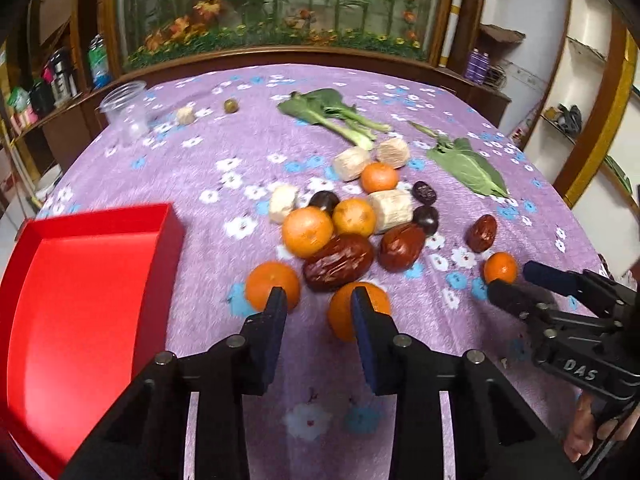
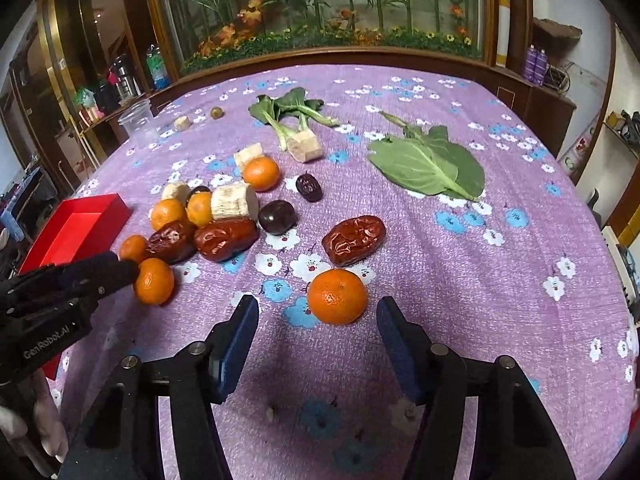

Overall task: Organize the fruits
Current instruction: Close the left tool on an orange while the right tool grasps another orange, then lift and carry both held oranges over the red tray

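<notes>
A table is covered by a purple cloth printed with white and blue flowers. Behind it a glass case framed in dark wood is seen, filled with green stems and orange flowers. To the left, wooden shelves are crowded with bottles and packets. To the right, white walls and shelves edged in yellowish wood are shown, with two purple bottles set on a ledge. The scene is lit evenly and softly
</notes>
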Tool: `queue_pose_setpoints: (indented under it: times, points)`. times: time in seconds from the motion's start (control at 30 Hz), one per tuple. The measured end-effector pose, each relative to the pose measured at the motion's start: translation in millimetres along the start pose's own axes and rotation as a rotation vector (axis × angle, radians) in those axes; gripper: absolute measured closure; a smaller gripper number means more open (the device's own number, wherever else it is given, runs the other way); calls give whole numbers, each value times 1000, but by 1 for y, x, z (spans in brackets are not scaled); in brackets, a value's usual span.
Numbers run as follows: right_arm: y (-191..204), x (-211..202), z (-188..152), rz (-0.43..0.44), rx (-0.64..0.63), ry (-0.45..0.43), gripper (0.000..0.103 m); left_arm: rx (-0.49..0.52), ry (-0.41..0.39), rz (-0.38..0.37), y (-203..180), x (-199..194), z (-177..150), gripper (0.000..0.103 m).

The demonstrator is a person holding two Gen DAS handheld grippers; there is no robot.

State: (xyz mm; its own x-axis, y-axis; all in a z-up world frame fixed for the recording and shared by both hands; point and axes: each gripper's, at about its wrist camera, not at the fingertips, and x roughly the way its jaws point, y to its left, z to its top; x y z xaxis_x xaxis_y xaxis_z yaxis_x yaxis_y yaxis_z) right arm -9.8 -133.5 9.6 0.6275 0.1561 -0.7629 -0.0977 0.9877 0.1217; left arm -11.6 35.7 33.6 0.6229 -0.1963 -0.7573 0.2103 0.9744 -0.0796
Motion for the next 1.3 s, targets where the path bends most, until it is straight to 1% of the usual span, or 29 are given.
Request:
queue_pose_setpoints:
  times: [0.07,0.13,0.17,0.2,0.27,0.33,0.37,0.4,0.43,0.47,0.5,0.53,0.6,0.67,0.73,0.87,0.97,1.03,1.1,1.17,1.2,1.27,1.3]
  points:
    - [-1,5,1,6,5,9,37,20,-1,-19,-4,3,3,69]
    - [-2,9,2,11,10,16,37,36,6,-48,-8,5,4,61]
    - [-2,11,3,15,13,19,37,48,15,-72,-10,7,4,55]
    - [-2,13,3,17,14,21,37,59,24,-86,-13,9,3,53]
    - [-2,16,3,20,16,26,37,80,42,-117,-19,13,1,52]
    - [-2,18,3,23,20,32,41,99,58,-133,-26,17,-1,52]
    - [-3,19,3,20,24,36,45,107,65,-136,-29,19,-3,52]
    - [-4,19,3,16,28,36,51,118,73,-137,-33,22,-4,52]
    - [-6,19,3,13,32,37,56,124,79,-134,-35,24,-4,53]
    - [-7,20,3,14,38,39,64,126,81,-137,-36,25,-6,60]
    - [-9,19,3,17,42,39,67,127,85,-157,-38,26,-6,72]
    - [-10,19,3,24,50,42,67,125,89,-169,-40,25,-5,72]
    - [-12,17,2,31,61,44,67,133,78,-130,-42,23,-5,72]
    - [-13,14,1,41,74,51,68,109,69,-138,-38,17,-5,72]
    - [-14,8,0,50,84,43,68,66,41,-144,-28,3,-4,72]
    - [-7,-15,2,66,81,-1,68,-1,-39,-153,-8,-38,3,72]
    - [5,-43,9,94,63,-57,68,-40,-144,-143,14,-91,8,72]
    - [16,-69,17,129,54,-102,68,-54,-205,-133,27,-124,13,72]
    - [30,-102,30,168,33,-162,67,-67,-276,-133,42,-165,19,72]
    - [50,-142,44,189,-12,-240,67,-68,-342,-129,56,-205,25,72]
    - [58,-159,50,198,-33,-272,67,-63,-380,-125,64,-231,29,72]
    - [78,-198,67,227,-77,-331,67,-47,-426,-115,76,-267,39,72]
    - [90,-221,78,246,-104,-364,67,-37,-452,-98,83,-286,44,72]
